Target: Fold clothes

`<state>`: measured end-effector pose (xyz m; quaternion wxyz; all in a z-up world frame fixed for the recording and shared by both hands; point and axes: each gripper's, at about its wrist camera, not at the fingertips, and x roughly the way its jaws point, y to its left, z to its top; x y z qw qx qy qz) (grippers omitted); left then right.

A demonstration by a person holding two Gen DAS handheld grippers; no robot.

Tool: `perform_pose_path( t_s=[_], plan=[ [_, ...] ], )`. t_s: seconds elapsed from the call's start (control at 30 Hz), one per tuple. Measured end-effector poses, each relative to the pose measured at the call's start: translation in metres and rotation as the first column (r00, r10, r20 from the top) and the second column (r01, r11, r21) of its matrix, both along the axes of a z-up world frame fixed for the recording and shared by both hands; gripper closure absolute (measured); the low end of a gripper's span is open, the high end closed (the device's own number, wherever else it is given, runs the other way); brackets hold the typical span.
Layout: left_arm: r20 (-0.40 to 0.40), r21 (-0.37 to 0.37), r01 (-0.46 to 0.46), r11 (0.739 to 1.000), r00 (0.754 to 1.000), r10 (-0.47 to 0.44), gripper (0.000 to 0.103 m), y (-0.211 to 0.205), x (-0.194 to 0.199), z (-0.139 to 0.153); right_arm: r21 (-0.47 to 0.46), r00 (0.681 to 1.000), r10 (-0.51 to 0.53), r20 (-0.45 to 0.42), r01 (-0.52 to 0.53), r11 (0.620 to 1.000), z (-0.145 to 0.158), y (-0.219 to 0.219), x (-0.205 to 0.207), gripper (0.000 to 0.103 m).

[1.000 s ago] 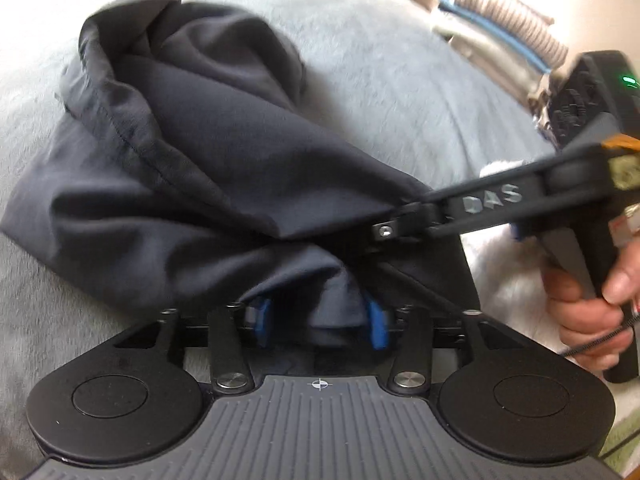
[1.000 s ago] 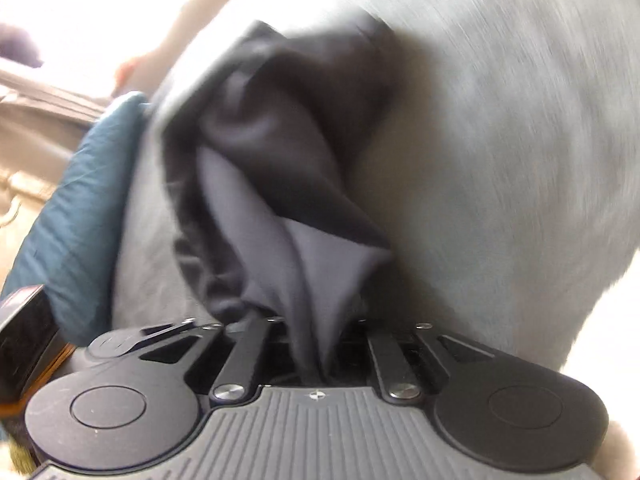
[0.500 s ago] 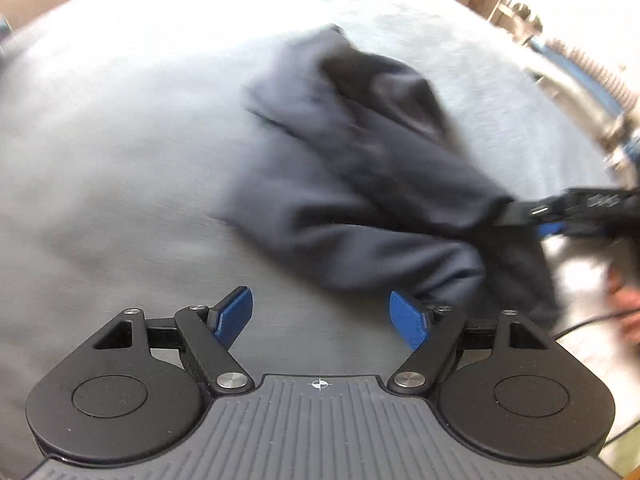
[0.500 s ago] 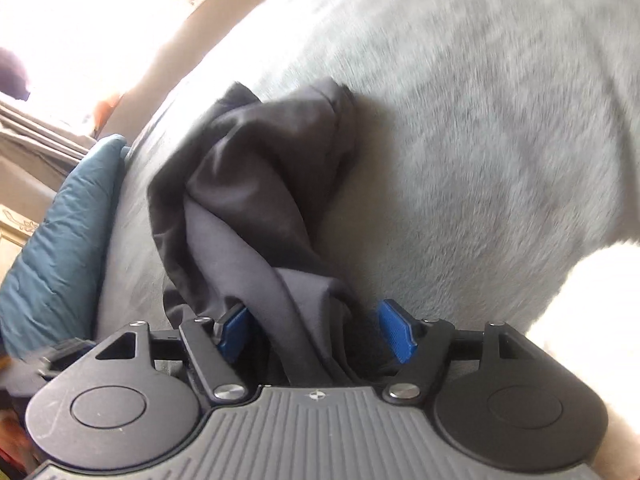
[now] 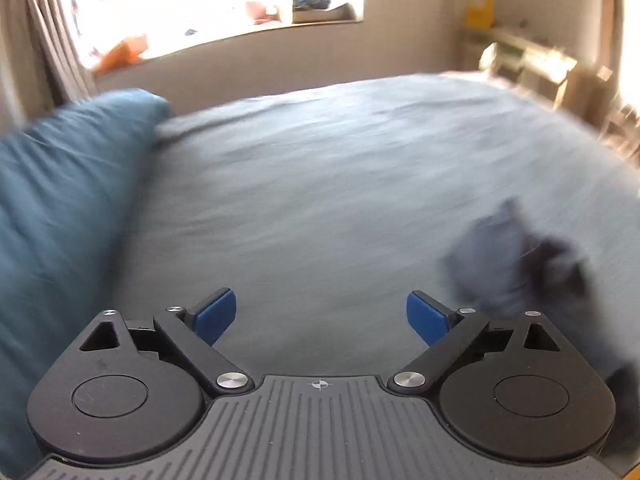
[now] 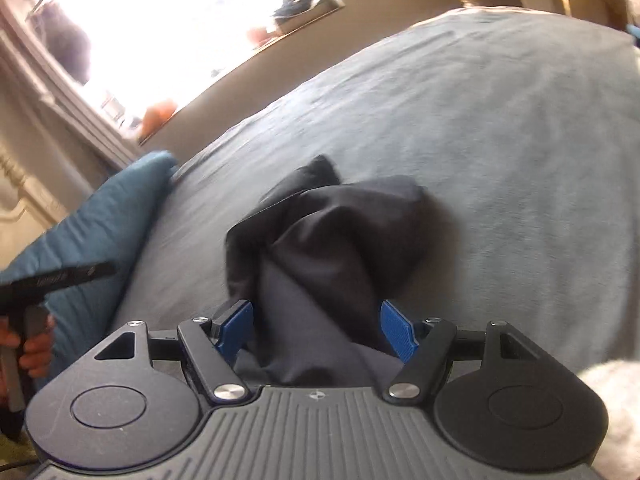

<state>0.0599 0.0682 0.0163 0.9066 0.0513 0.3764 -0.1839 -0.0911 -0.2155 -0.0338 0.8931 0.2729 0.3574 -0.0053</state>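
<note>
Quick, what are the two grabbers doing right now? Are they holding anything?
Left gripper: open, holding nothing.
Right gripper: open, dark garment lying loose between its fingers, not pinched.

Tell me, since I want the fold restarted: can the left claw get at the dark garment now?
Probably yes: the left claw is open and empty, the dark garment lies just to its right, with nothing between them.

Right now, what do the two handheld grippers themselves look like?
Both match: left gripper and right gripper have black linkage arms, silver pivot screws, blue ridged fingertip pads, round black discs and a ribbed grey body with a crosshair mark. No sleeve shows.
</note>
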Motion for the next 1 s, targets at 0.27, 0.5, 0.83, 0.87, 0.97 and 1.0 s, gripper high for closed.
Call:
perform_pose_path(
  t_s=[0.27, 0.5, 0.83, 0.87, 0.97, 1.0],
  plan=[
    [-0.081, -0.135, 0.212, 0.968, 0.971, -0.224, 0.01, -0.086, 0.01, -0.027, -0.119, 0.986, 0.169, -0.015, -0.169, 0.978, -0.003, 0.03, 0.041, 0.037],
    [-0.119, -0.114, 0.227, 0.967, 0.963, -0.24, 0.011, -0.09, 0.028, -0.06, -0.1, 0.935, 0.338, -0.108, -0.348, 0.932, -0.027, 0.063, 0.077, 0.082],
    [-0.155, -0.145, 0.263, 0.954, 0.946, -0.285, 0.013, -0.096, 0.052, -0.088, -0.01, 0.845, 0.485, -0.225, -0.5, 0.866, -0.069, 0.109, 0.117, 0.083],
    [-0.156, -0.157, 0.268, 0.95, 0.944, -0.292, 0.013, -0.098, 0.053, -0.091, 0.006, 0.838, 0.496, -0.229, -0.508, 0.861, -0.07, 0.108, 0.12, 0.083],
    [-0.176, -0.215, 0.273, 0.938, 0.934, -0.312, 0.013, -0.1, 0.059, -0.101, 0.059, 0.83, 0.502, -0.244, -0.504, 0.862, -0.073, 0.099, 0.127, 0.082],
    [-0.184, -0.236, 0.272, 0.933, 0.93, -0.318, 0.012, -0.1, 0.061, -0.104, 0.085, 0.83, 0.497, -0.252, -0.493, 0.866, -0.076, 0.097, 0.129, 0.081]
  ],
)
